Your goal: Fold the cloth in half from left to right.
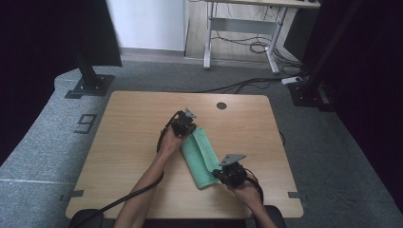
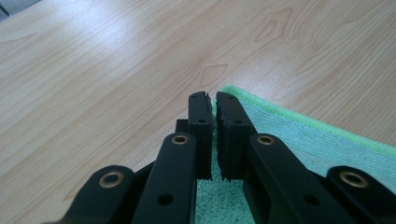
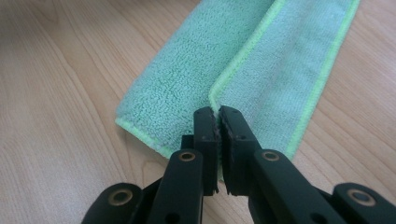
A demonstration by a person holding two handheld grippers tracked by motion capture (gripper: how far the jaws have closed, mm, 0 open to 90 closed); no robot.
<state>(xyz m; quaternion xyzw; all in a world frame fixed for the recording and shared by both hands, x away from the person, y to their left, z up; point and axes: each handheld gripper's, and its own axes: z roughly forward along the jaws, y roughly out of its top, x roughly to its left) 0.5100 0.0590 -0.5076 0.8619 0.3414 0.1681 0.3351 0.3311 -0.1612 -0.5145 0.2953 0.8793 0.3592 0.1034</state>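
Beyond table (image 1: 142,123): desk frame (image 1: 242,28), cables (image 1: 247,84).

A taped figure "9" (image 1: 84,124) marks the grey floor (image 1: 38,156).

Dim, soft overhead light leaves the high view murky, its side edges black; both gripper views are brighter, with sheen on the wooden table (image 2: 116,60) and blurred foregrounds.

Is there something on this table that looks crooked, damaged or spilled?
Nothing is damaged or spilled. Only the folded green cloth lies diagonally on the wooden table, not square to its edges.
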